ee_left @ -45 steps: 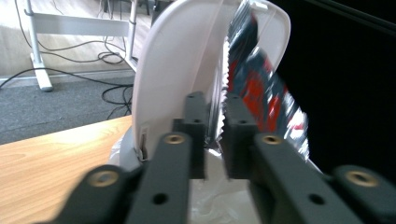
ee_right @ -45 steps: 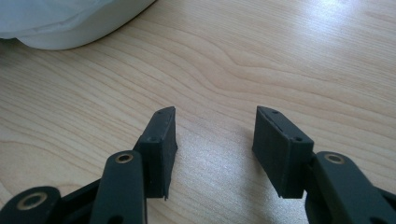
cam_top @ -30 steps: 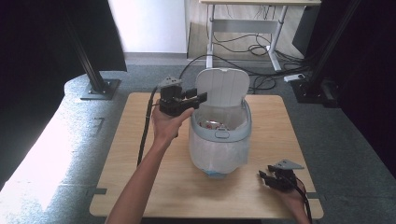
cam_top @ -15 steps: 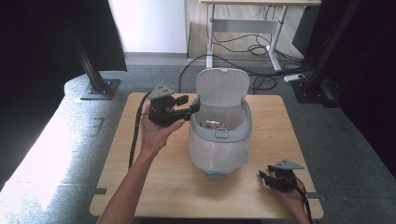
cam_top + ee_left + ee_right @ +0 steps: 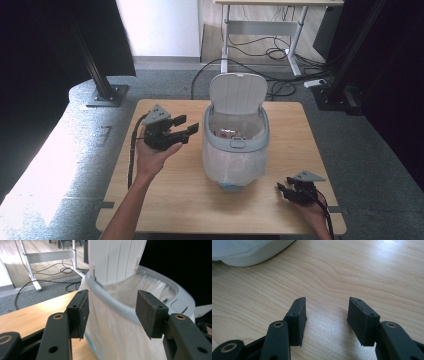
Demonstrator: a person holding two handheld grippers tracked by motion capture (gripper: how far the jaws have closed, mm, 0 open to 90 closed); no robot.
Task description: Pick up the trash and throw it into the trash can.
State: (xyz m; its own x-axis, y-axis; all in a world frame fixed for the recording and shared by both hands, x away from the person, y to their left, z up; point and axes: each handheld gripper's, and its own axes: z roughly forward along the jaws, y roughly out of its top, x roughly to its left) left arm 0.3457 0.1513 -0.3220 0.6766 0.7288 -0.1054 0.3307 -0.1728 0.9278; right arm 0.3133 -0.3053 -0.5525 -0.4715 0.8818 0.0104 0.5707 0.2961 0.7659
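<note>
One light wooden rectangular worktop (image 5: 165, 200). One pale grey plastic waste bin (image 5: 235, 150) at its centre, fitted with one white translucent liner bag (image 5: 232, 167); one hinged lid (image 5: 237, 95) standing upright at the far rim. Small scraps inside the bin, red and white, too small to count or identify.

Two black two-jaw tongs. Left tongs (image 5: 183, 127) raised above the worktop, just left of the bin, not touching it, pointed toward the bin wall. Jaws apart at a middling gap, just been opening, nothing between the pads. Same in the left gripper view: two pads (image 5: 80, 312) framing the bin rim and bag behind them, no contact. One grey three-cornered plate and one black cable on the left tongs.

Right tongs (image 5: 282, 189) low at the near right corner of the worktop, well apart from the bin. Jaws apart at a middling gap, empty; right gripper view: two pads (image 5: 299, 315) with bare wood between, bag edge (image 5: 249, 252) at upper left. One grey plate on top here too.

Beyond the worktop: one white-framed desk (image 5: 260, 30), several loose cables (image 5: 270, 50) on the floor, count unclear.
</note>
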